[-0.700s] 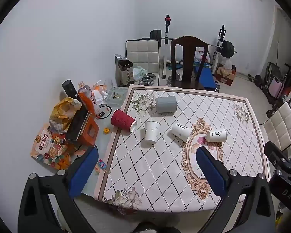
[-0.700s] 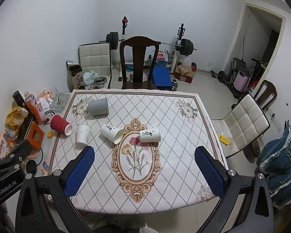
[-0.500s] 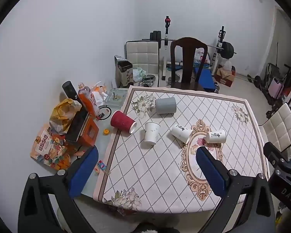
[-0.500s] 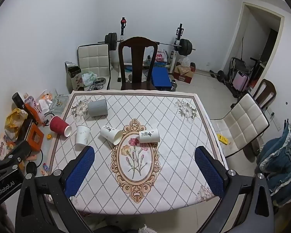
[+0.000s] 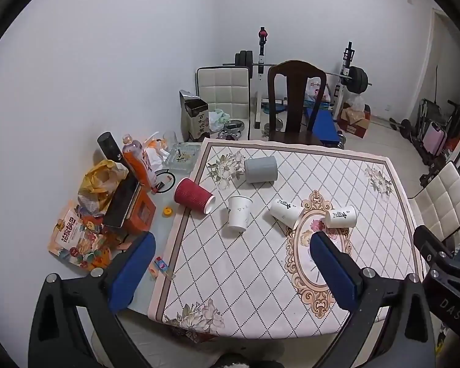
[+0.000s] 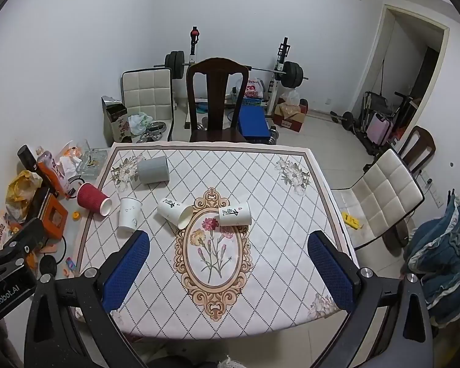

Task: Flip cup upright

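Observation:
Several cups lie on their sides on the patterned tablecloth (image 5: 260, 263): a red ribbed cup (image 5: 193, 195) (image 6: 93, 198) at the left edge, a grey cup (image 5: 260, 169) (image 6: 153, 169) behind, a plain white cup (image 5: 238, 217) (image 6: 128, 214), and two white cups with black characters (image 5: 286, 213) (image 5: 341, 216), also in the right wrist view (image 6: 174, 211) (image 6: 234, 213). My left gripper (image 5: 230, 263) and right gripper (image 6: 228, 260) are both open and empty, held well above the table's near edge, far from every cup.
Clutter fills the table's left strip: an orange bottle (image 5: 136, 159), a yellow bag (image 5: 101, 178), a snack packet (image 5: 73, 239), an orange box (image 5: 141, 214). A dark wooden chair (image 6: 217, 98) stands behind the table, a white padded chair (image 6: 386, 196) at right.
Both grippers have shifted very slightly; the table sits a touch lower in the views. The cups have not moved.

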Demonstrator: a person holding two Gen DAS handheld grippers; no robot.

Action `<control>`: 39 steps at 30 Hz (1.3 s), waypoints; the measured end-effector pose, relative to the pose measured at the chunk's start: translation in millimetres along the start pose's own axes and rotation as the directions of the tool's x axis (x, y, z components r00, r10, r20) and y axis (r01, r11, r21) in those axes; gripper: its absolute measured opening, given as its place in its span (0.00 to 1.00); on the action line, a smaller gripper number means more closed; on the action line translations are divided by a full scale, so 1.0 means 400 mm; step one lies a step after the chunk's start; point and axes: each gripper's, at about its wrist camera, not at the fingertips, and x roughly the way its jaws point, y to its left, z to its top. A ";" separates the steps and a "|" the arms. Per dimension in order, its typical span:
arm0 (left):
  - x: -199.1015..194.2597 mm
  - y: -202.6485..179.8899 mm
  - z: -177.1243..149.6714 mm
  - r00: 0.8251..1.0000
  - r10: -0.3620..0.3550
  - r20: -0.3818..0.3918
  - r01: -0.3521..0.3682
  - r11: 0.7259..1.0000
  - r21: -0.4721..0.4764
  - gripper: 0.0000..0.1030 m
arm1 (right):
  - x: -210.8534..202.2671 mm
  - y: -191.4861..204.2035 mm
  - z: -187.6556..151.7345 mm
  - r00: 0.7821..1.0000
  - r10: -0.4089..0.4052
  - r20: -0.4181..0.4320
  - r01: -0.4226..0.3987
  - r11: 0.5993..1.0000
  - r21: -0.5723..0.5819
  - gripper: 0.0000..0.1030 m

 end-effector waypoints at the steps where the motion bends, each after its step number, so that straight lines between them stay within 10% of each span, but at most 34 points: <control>1: -0.001 0.000 0.002 1.000 0.000 0.001 0.000 1.000 0.000 1.00 | 0.000 0.001 0.001 1.000 0.000 -0.001 0.000 1.000 0.000 1.00; 39: 0.000 0.001 -0.016 1.000 -0.002 0.006 0.002 1.000 0.001 1.00 | -0.006 0.007 0.015 1.000 -0.006 0.001 0.006 1.000 0.002 1.00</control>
